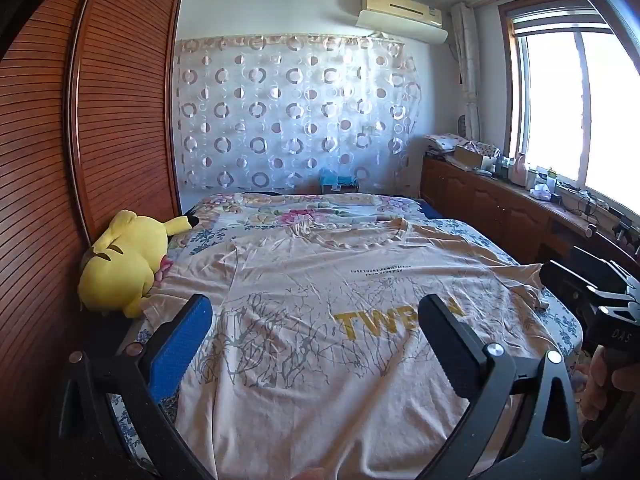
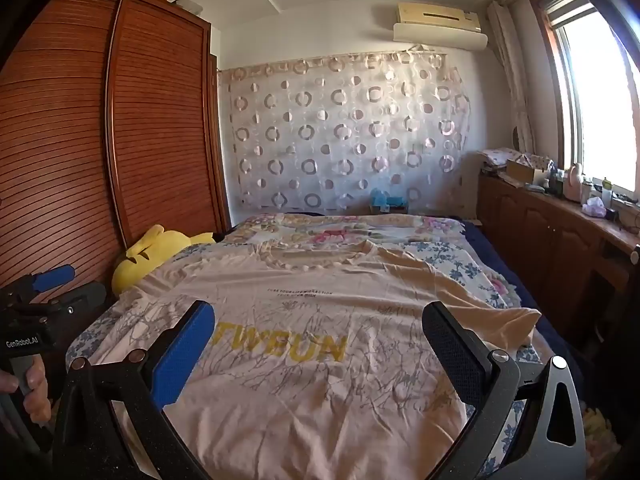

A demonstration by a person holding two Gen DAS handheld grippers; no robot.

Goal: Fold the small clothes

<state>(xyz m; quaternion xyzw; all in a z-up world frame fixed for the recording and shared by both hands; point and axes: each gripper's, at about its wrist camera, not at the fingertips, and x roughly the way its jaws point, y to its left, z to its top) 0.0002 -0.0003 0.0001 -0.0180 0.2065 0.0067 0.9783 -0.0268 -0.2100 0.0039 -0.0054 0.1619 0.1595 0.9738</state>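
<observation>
A beige T-shirt (image 1: 320, 280) with yellow "TWEUN" lettering and a grey branch print lies spread flat on the bed, collar at the far end; it also shows in the right wrist view (image 2: 320, 300). My left gripper (image 1: 320, 312) is open and empty, hovering over the shirt's near hem. My right gripper (image 2: 320, 320) is open and empty, also above the near hem, further right. The right gripper's body shows at the right edge of the left wrist view (image 1: 592, 292). The left gripper's body shows at the left edge of the right wrist view (image 2: 44, 296).
A yellow plush toy (image 1: 124, 260) lies at the bed's left edge against a wooden slatted wardrobe (image 1: 80, 140). The floral bedsheet (image 1: 304, 210) extends beyond the shirt. A wooden cabinet (image 1: 500, 204) with clutter runs along the right under the window.
</observation>
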